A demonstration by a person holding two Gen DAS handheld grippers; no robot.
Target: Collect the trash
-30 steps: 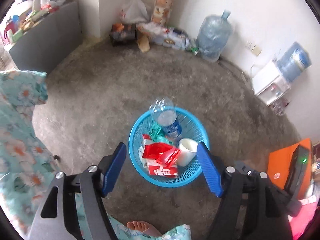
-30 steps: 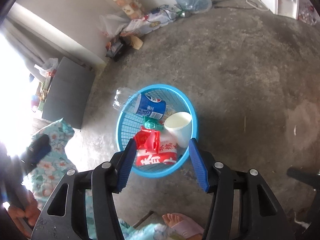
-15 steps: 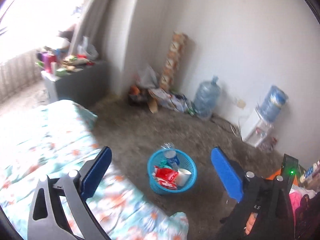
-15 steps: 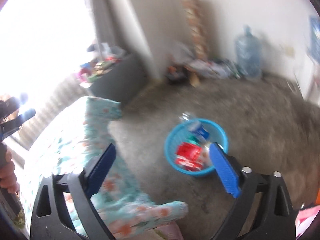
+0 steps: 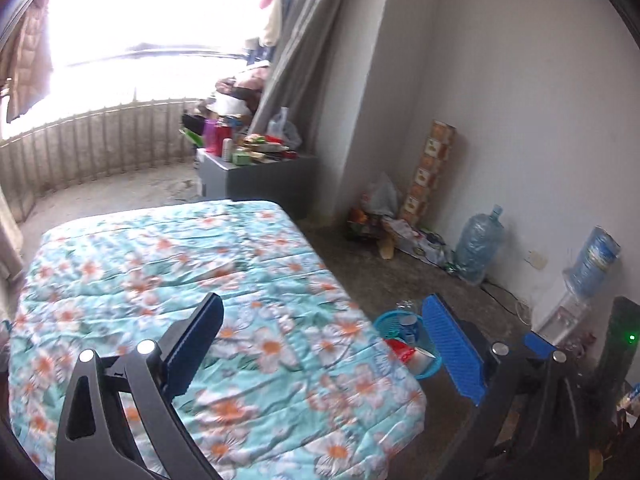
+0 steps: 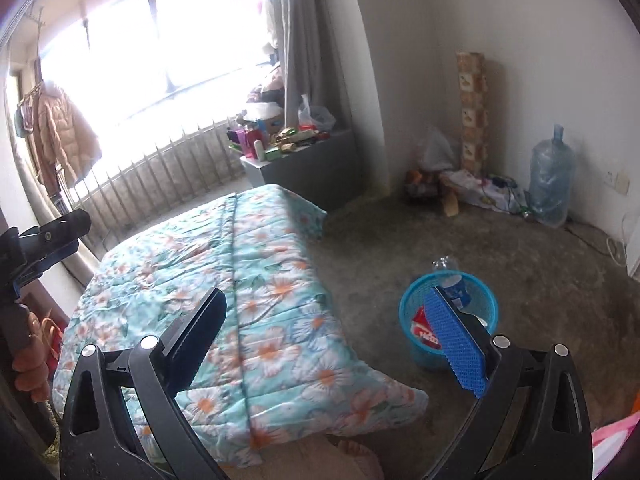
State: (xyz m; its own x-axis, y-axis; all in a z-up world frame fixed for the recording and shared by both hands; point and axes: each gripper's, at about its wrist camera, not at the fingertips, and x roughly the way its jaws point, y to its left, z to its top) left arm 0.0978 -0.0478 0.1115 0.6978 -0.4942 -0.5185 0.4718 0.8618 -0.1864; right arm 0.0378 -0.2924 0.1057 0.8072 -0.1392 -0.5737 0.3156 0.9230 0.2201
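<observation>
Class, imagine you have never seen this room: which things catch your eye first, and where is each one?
The floral turquoise quilt fills the left and middle of both views, with a blown-out bright window behind it. On the bare concrete floor to the quilt's right stands a round blue plastic basket holding a clear plastic bottle and red wrappers. Up front, the open right tool and open left tool hold nothing.

L gripper [image 5: 320, 344]: jaws wide apart, nothing between, held level.
R gripper [image 6: 332, 340]: same, jaws wide, nothing held.
</observation>
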